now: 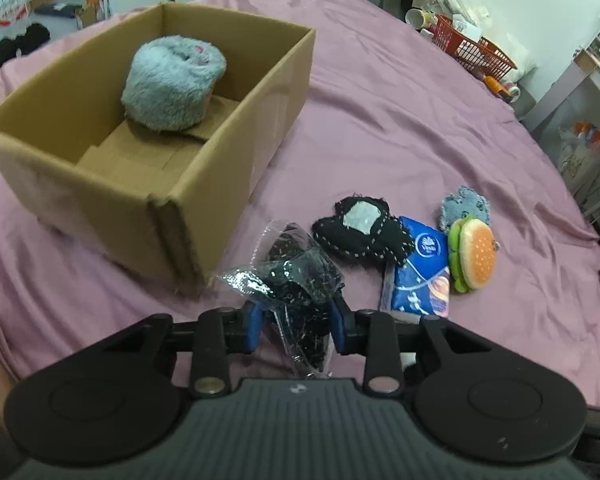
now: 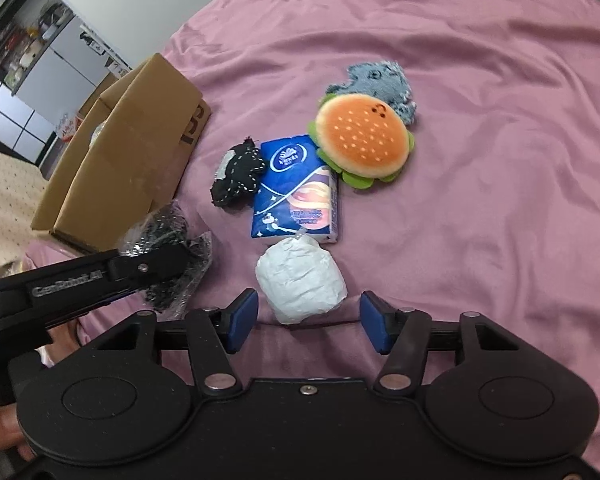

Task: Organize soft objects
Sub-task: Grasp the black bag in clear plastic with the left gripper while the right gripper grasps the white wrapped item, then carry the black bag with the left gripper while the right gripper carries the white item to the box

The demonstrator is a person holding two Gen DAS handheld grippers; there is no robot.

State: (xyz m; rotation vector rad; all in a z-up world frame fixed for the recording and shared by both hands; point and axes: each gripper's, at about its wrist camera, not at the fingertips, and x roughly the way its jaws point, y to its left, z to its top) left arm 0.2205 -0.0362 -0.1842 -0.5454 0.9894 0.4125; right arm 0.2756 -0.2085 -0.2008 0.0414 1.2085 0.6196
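My left gripper (image 1: 296,322) is shut on a clear bag of black speckled fabric (image 1: 300,288), held just right of the cardboard box (image 1: 100,196); the bag also shows in the right wrist view (image 2: 168,248). A grey fluffy roll (image 1: 174,84) lies in the box. My right gripper (image 2: 306,320) is open, its pads on either side of a white wrapped bundle (image 2: 302,280). Beyond lie a blue tissue pack (image 2: 296,188), a black stitched cushion (image 2: 238,176), a plush hamburger (image 2: 360,140) and a blue-grey fuzzy cloth (image 2: 384,84).
Everything rests on a pink bedspread (image 1: 400,120). A red basket (image 1: 476,48) with bottles and clutter stands at the bed's far right edge. Cabinets and floor lie beyond the box (image 2: 120,160) on the left.
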